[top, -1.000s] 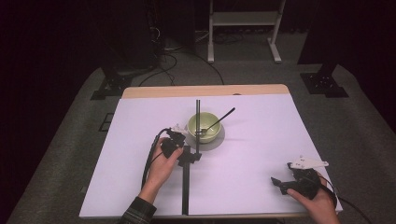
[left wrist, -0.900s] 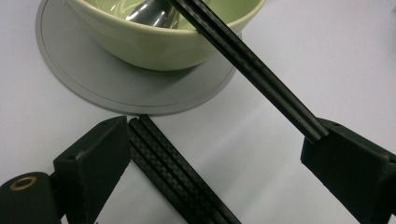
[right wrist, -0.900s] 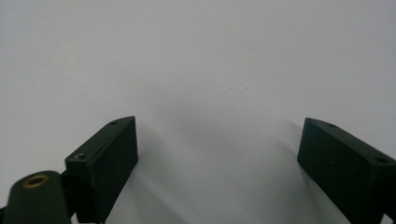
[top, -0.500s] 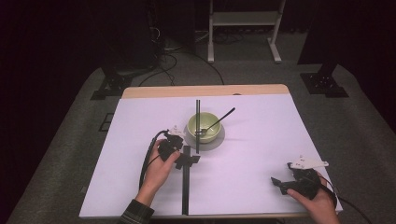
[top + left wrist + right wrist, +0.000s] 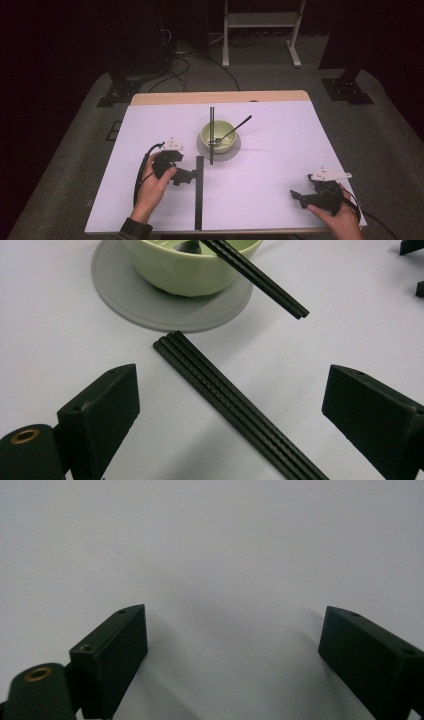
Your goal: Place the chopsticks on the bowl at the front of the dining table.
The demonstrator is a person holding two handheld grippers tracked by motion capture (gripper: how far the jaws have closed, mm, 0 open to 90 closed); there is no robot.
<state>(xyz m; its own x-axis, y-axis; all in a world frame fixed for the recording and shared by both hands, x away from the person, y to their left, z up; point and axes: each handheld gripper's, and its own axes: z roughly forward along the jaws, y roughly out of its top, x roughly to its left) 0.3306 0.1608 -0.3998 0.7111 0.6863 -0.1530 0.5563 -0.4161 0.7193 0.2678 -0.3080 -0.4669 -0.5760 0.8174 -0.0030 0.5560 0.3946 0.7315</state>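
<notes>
1. So, we've got one chopstick pair [image 5: 211, 134] resting across the green bowl [image 5: 217, 136], which sits on a grey mat [image 5: 125, 300] mid-tabletop.
2. Second pair of chopsticks [image 5: 235, 410] lies flat just below the bowl, not yet lifted.
3. Our left gripper [image 5: 235, 412] straddles it, jaws wide, nothing held.
4. Right gripper [image 5: 299, 196], well right of the bowl, also wide & empty.
5. Approx half done, we reckon; grasp + placing left.
</notes>
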